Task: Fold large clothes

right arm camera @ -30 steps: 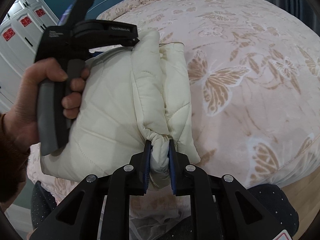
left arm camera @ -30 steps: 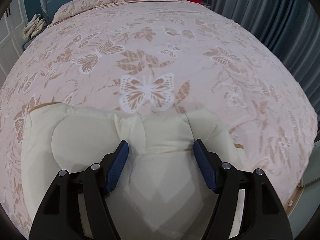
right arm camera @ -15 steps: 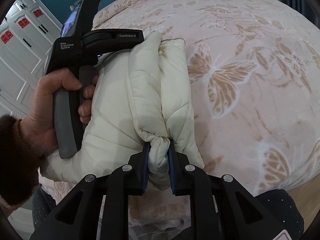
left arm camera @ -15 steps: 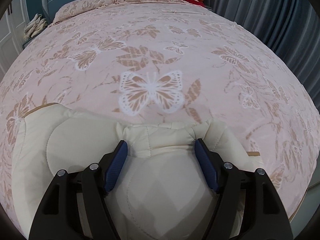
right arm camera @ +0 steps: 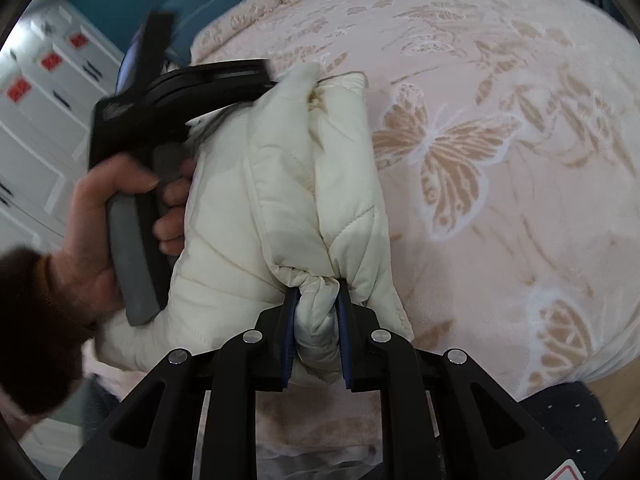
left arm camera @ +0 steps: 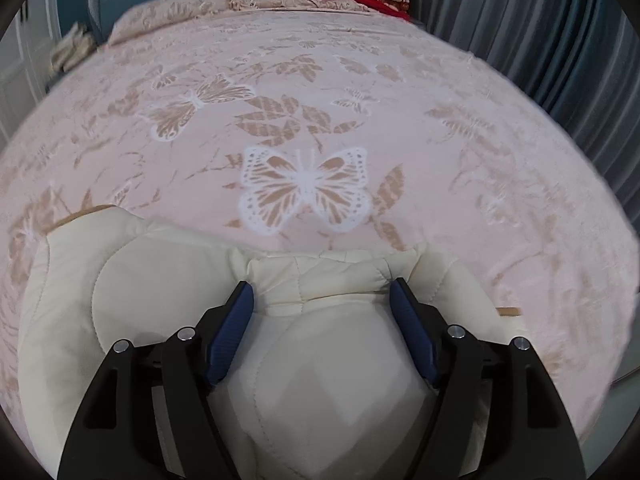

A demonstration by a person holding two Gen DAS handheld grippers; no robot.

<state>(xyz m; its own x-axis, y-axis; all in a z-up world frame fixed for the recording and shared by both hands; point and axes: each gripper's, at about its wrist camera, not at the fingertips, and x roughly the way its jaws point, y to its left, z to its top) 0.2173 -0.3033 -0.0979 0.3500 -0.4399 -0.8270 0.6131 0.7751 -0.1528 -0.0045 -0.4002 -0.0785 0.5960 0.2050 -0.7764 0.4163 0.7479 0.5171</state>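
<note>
A bed (left arm camera: 400, 100) under a pink butterfly-print bedspread (right arm camera: 500, 160) fills both views, with blue-grey curtains (left arm camera: 540, 32) at its far side. A cream quilted jacket (right arm camera: 280, 184), folded into a thick bundle, lies at the near edge of the bed. The left gripper (left arm camera: 322, 300), held by a person's hand (right arm camera: 108, 216), has its jaws spread wide either side of a puffy fold of the jacket; whether the pads press on it I cannot tell. The right gripper (right arm camera: 318, 308) is nearly closed, pinching a bunched corner of the jacket.
</note>
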